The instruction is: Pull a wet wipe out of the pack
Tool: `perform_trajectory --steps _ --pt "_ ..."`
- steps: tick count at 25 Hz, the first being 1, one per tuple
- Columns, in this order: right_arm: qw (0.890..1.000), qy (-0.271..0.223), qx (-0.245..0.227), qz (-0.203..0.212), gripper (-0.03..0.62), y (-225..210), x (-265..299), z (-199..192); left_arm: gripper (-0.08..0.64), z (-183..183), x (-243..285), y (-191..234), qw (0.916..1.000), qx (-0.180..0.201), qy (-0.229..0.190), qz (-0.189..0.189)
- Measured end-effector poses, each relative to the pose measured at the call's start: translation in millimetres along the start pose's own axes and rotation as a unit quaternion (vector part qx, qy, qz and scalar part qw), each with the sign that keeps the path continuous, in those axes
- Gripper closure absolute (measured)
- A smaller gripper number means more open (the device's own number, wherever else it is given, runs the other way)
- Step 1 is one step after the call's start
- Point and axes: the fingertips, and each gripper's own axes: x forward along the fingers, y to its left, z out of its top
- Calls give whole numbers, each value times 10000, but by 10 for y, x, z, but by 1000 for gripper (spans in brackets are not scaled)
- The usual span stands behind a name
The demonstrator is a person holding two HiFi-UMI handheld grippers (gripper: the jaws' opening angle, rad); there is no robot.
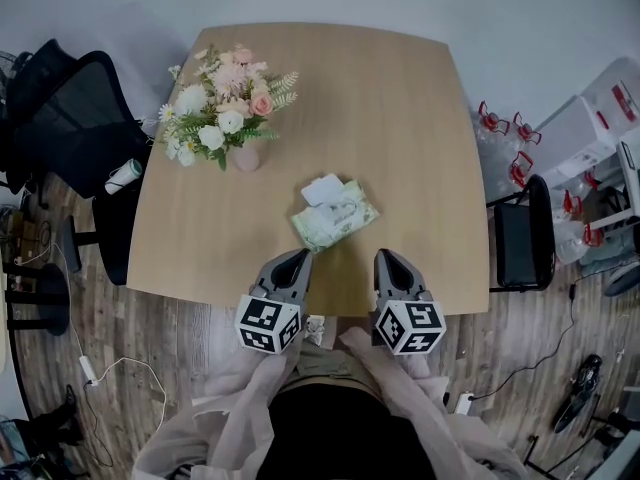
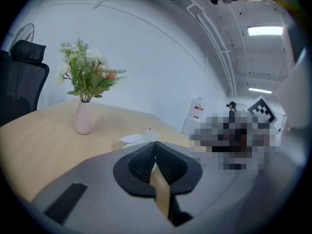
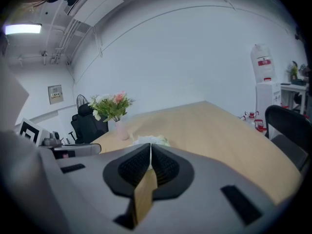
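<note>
Both claws are at the near edge of the bench (image 1: 410, 118), side by side, pointing away from the person.

The left claw (image 1: 298, 260) is closed, pad against pad, with nothing between the pads. The right claw (image 1: 389, 260) is in the same state, closed and empty.

The wet wipe pack (image 1: 336, 215) lies flat on the bench just beyond the two claw tips, apart from both, and sits roughly between their lines of approach. Its long axis runs across the person's front, with the right end a little farther off than the left. The near left corner is closest to the left claw, so that claw looks slightly the nearer.

A white sheet or flap (image 1: 323, 189) stands up from the top of the pack, on the far side and left of centre. I cannot tell which it is.

A vase of flowers (image 1: 228, 118) stands well apart, to the far left.

Judgement: neither claw has touched the pack yet. Either would have to open before it could grip anything. Reaching the white piece means going over the body of the pack.
</note>
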Motion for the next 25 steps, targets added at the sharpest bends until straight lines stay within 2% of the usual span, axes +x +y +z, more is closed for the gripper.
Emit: perform_trajectory --steps 12,25 --pt "9980 317 -118 541 497 79 412 74 551 77 208 198 9997 -21 -13 252" --pt "9891 809 -713 1001 403 128 830 -39 551 -16 280 407 9977 -260 23 618"
